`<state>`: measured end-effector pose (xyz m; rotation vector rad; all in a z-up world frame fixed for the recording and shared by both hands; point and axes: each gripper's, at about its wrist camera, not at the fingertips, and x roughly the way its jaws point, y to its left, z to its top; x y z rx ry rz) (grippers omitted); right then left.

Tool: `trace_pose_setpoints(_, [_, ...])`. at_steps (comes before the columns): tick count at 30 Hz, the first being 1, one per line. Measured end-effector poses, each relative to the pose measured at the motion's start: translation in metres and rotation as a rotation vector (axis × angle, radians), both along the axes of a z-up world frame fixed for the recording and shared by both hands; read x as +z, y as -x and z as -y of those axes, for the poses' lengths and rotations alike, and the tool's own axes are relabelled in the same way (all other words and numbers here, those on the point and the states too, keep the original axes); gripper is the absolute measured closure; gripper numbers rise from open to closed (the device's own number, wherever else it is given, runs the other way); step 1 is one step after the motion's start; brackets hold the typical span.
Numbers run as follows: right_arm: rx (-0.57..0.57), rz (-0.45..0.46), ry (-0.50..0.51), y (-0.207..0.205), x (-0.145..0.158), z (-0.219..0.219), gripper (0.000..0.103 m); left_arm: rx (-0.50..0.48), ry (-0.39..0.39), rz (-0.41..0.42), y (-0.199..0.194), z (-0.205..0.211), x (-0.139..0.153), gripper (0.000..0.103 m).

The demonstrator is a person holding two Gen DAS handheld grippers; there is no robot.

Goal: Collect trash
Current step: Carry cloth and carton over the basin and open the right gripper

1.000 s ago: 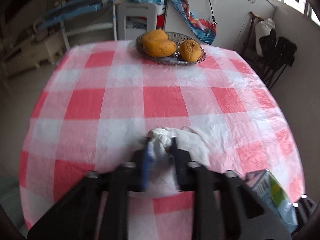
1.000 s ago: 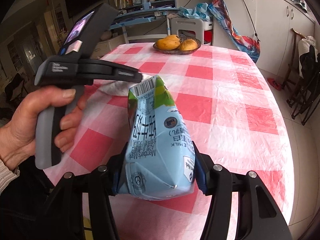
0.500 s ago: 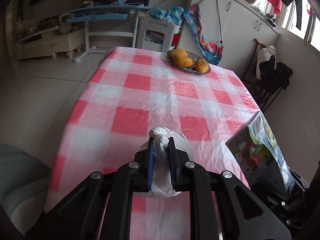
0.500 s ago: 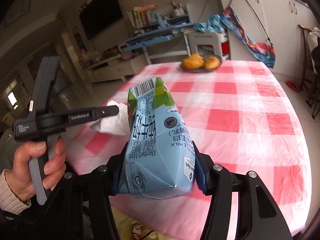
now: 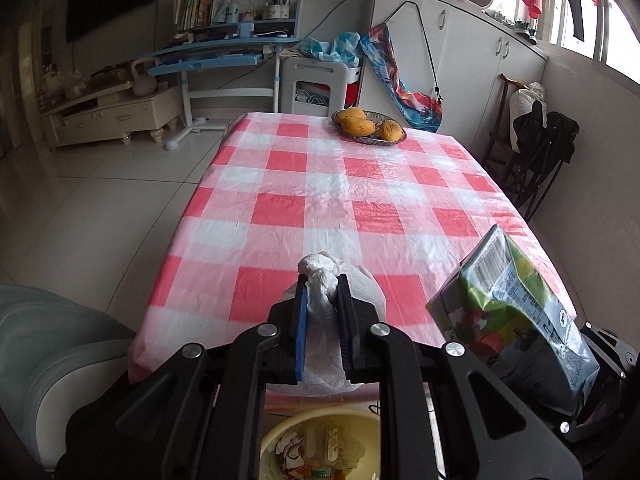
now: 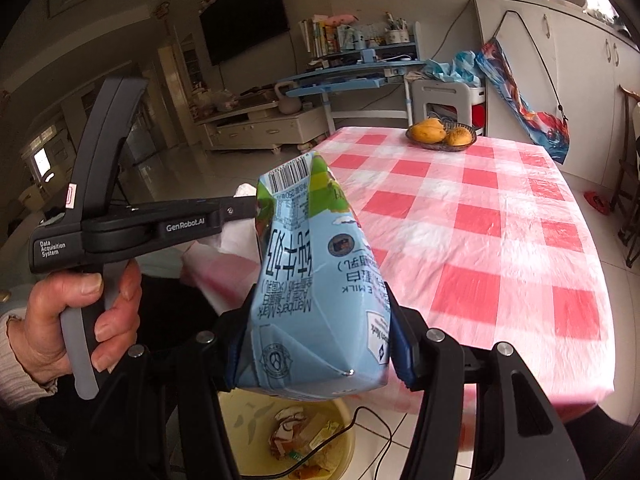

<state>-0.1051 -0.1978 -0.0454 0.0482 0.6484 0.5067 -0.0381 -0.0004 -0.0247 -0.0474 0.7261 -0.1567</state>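
Both hands have drawn back off the table (image 5: 360,184) since a second ago, to its near edge above a yellow basin (image 5: 276,436) of scraps. The left gripper (image 5: 323,280) pinches a crumpled white tissue (image 5: 320,300). The right gripper (image 6: 316,320) clamps a flattened blue milk carton (image 6: 316,280). Only the right view shows the left hand (image 6: 80,312); there the carton hides most of the tissue.

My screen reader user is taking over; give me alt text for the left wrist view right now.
The left gripper is shut on a crumpled white tissue, held above a yellow basin of trash on the floor. To its right a flattened milk carton sits in the right gripper; beyond lies a red-and-white checked table with a fruit bowl.
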Motion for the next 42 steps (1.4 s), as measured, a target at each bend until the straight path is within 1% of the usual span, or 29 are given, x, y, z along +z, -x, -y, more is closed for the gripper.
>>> trace_pose_setpoints(8, [0.048, -0.009, 0.042, 0.027, -0.002, -0.011, 0.048, 0.008, -0.011, -0.006, 0.033, -0.007, -0.002, 0.090])
trace_pose_setpoints(18, [0.089, -0.056, 0.089, 0.055, -0.017, -0.024, 0.048, 0.023, -0.017, -0.023, 0.065, -0.020, -0.010, 0.090])
trace_pose_setpoints(22, [0.094, -0.063, 0.102, 0.063, -0.019, -0.027, 0.048, 0.025, -0.014, -0.042, 0.072, -0.021, -0.015, 0.089])
trace_pose_setpoints(27, [0.092, -0.081, 0.118, 0.067, -0.024, -0.029, 0.048, 0.025, -0.005, -0.087, 0.080, -0.021, -0.028, 0.090])
trace_pose_setpoints(42, [0.103, -0.132, 0.170, 0.071, -0.036, -0.041, 0.048, 0.018, 0.001, -0.148, 0.088, -0.019, -0.047, 0.090])
